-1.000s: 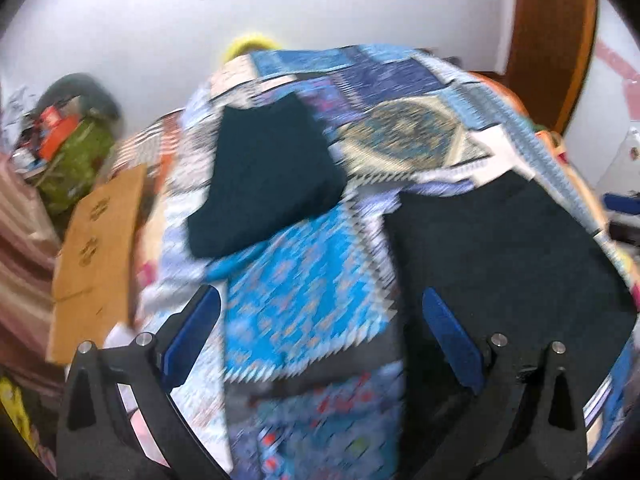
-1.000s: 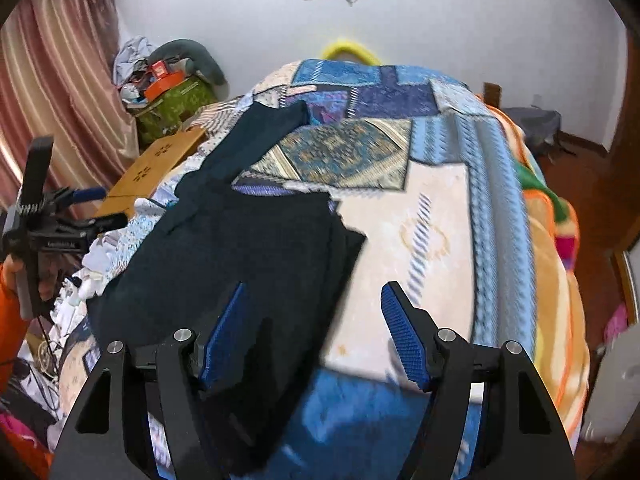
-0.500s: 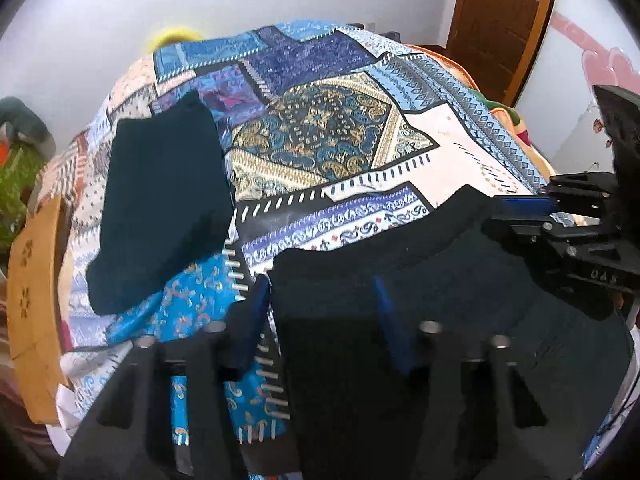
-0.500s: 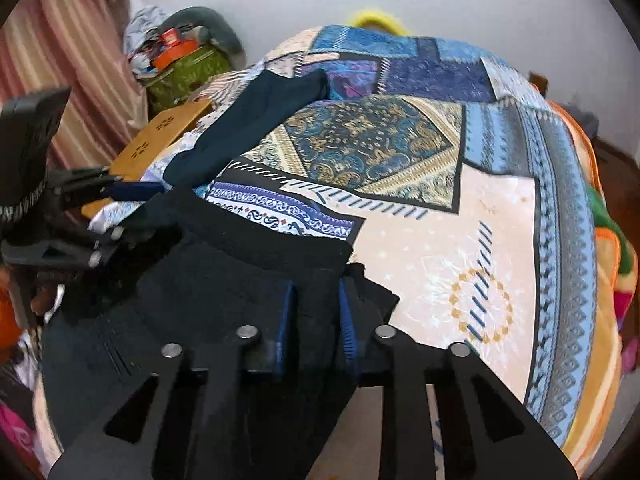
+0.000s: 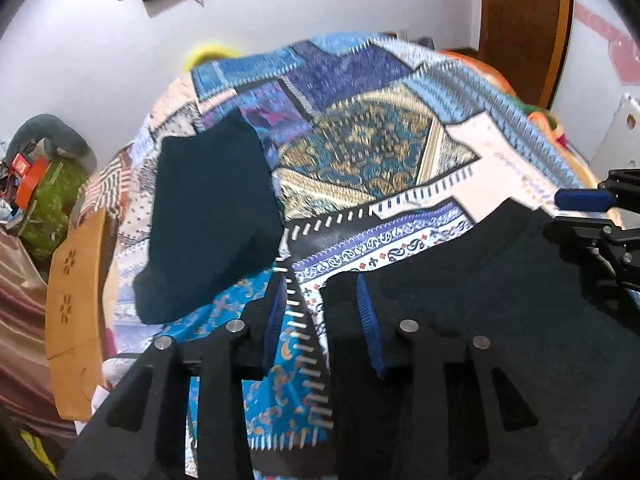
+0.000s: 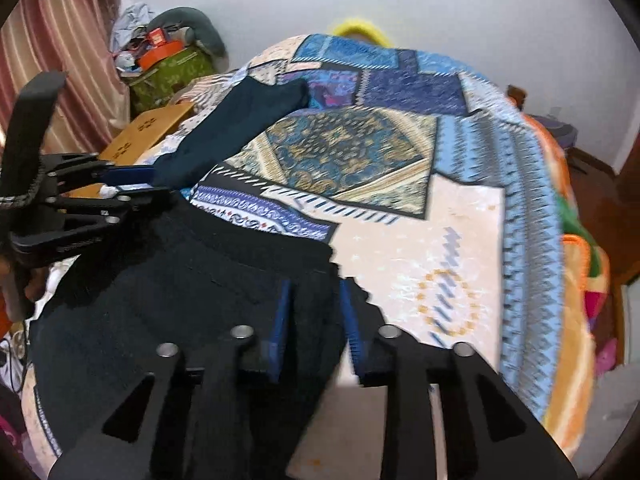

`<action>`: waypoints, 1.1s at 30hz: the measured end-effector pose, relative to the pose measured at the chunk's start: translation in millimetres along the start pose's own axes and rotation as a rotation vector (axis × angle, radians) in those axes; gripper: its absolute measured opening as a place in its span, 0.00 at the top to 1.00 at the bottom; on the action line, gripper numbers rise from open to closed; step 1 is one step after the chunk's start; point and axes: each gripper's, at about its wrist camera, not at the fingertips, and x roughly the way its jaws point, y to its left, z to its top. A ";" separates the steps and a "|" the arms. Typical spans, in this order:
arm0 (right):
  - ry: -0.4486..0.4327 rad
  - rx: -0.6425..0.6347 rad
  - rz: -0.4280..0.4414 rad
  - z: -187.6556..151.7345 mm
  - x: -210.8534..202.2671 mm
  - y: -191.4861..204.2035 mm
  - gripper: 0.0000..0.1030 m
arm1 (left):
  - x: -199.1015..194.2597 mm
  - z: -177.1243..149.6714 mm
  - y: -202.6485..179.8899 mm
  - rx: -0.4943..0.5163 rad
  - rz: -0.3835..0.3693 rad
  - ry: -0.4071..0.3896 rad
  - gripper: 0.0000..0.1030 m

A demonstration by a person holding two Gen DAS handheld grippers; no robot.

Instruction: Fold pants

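Observation:
Black pants (image 5: 500, 320) lie on the patterned bedspread (image 5: 380, 152), waistband end toward me; they also show in the right wrist view (image 6: 180, 288). My left gripper (image 5: 322, 296) is closed on the left waistband corner, with some bedspread showing between the pads. My right gripper (image 6: 314, 300) is shut on the right waistband corner. Each gripper shows in the other's view: the right one (image 5: 588, 216), the left one (image 6: 104, 192). A folded dark teal garment (image 5: 212, 216) lies farther back on the bed, also in the right wrist view (image 6: 240, 128).
A wooden board (image 5: 76, 300) leans by the bed's left side. A green bag with clutter (image 6: 168, 68) and a striped curtain (image 6: 52, 40) stand at the far left. A wooden door (image 5: 520, 20) is at the back right. A yellow ring (image 6: 360, 28) peeks behind the bed.
Both grippers came down from open onto the pants' waistband corners and closed on them. Since half a second ago, they have lifted and pulled the waistband slightly back.

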 end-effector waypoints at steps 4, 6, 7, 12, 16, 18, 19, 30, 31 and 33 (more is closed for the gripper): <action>-0.059 0.009 -0.013 -0.9 -34.1 0.9 0.48 | -32.7 -4.6 7.6 -0.028 0.005 -0.049 0.52; -0.067 0.025 0.005 -3.0 -47.2 2.8 0.48 | -50.9 -10.1 11.0 -0.045 -0.004 -0.073 0.30; -0.068 0.033 0.014 -3.9 -51.3 4.5 0.48 | -57.1 -12.7 11.5 -0.049 -0.011 -0.083 0.26; -0.065 0.062 0.012 -18.8 -65.5 15.3 0.34 | -75.2 -30.3 9.3 -0.059 -0.028 -0.073 0.12; -0.078 0.071 0.005 -33.7 -69.7 21.5 0.20 | -75.6 -47.5 8.6 -0.078 -0.035 -0.053 0.07; -0.056 0.096 0.020 -40.6 -64.4 21.3 0.20 | -67.6 -56.1 9.3 -0.098 -0.065 -0.021 0.07; -0.044 0.111 0.029 -43.4 -60.6 21.2 0.20 | -60.3 -61.0 9.4 -0.112 -0.084 0.009 0.07; 0.111 0.251 0.200 -67.5 -2.0 9.4 0.20 | -6.2 -65.8 8.6 -0.235 -0.323 0.190 0.06; 0.116 0.257 0.218 -66.2 0.7 8.1 0.20 | -0.9 -64.2 9.0 -0.246 -0.344 0.204 0.06; 0.121 0.250 0.238 -63.4 5.5 7.6 0.20 | 8.8 -62.7 11.9 -0.275 -0.395 0.234 0.06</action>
